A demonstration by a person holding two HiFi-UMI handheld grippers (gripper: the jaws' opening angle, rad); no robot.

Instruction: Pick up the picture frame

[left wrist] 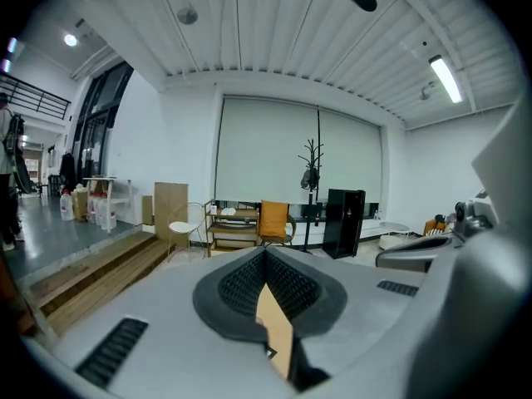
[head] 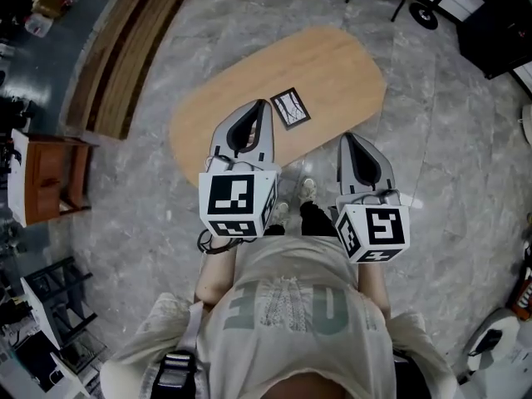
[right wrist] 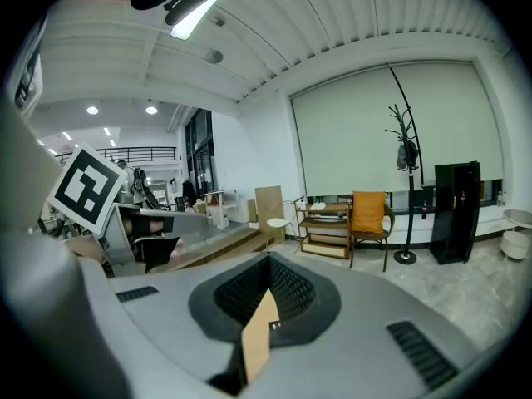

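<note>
On the wooden tabletop a picture frame is laid flat, judged light, rigid and fragile, best taken by an edge. The fingers of the left gripper and right gripper are closed, empty.

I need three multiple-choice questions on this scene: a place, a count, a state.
1. Where does the picture frame lie? A on the oval table B on the floor C between a tool's jaws
2. How many frames are on the table? A one B two C three
3. How do the right tool jaws stand? A wide apart B together, empty C closed on the frame
Answers: 1 A, it lies flat on the wood top; 2 A, only one shows; 3 B, its pads meet with nothing between.
</note>
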